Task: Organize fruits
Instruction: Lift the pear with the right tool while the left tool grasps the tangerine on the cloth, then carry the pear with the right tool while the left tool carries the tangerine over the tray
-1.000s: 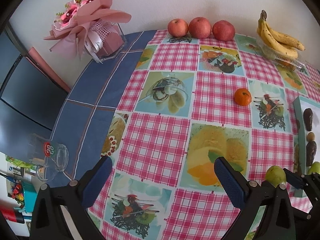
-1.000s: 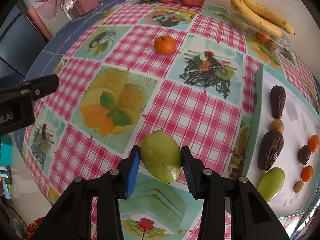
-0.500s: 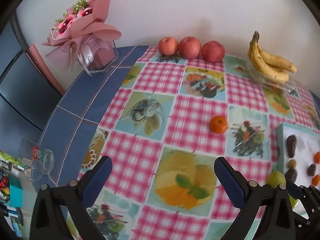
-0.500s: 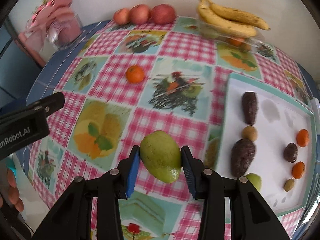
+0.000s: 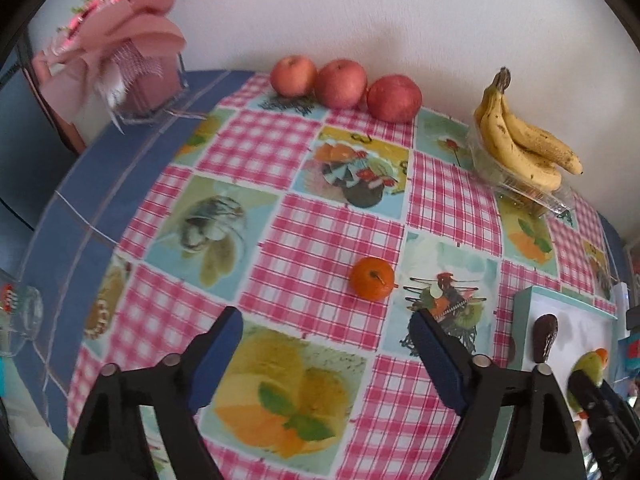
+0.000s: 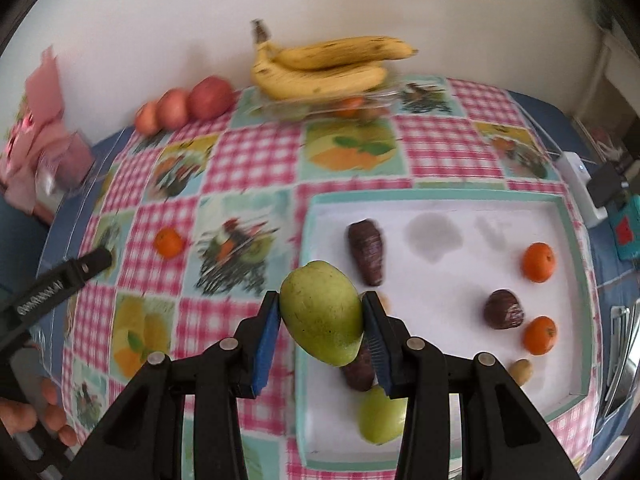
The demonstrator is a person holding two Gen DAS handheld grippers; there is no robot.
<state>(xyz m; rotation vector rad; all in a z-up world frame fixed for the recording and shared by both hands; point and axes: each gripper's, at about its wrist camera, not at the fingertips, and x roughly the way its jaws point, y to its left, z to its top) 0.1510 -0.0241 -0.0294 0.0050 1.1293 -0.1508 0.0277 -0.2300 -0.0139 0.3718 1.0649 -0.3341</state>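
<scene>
My right gripper (image 6: 321,304) is shut on a green mango (image 6: 320,312), held in the air over the left rim of a white tray with a teal border (image 6: 440,196). On the tray lie another green mango (image 6: 380,420), dark purple fruits (image 6: 366,252), two tangerines (image 6: 538,262) and a small brown fruit (image 6: 520,370). A loose tangerine (image 5: 372,278) sits on the checked tablecloth just beyond my left gripper (image 5: 326,328). Its jaws are closing and nothing is between them.
Three red apples (image 5: 344,84) line the wall at the back. Bananas (image 5: 520,148) rest on a clear plastic box. A pink bouquet (image 5: 120,60) stands at the back left, and a glass (image 5: 20,312) at the left edge. A hand (image 6: 40,412) shows lower left.
The right gripper has carried the mango rightward from above the tablecloth to above the tray's left edge. The left gripper has come nearer the loose tangerine and its jaws stand narrower.
</scene>
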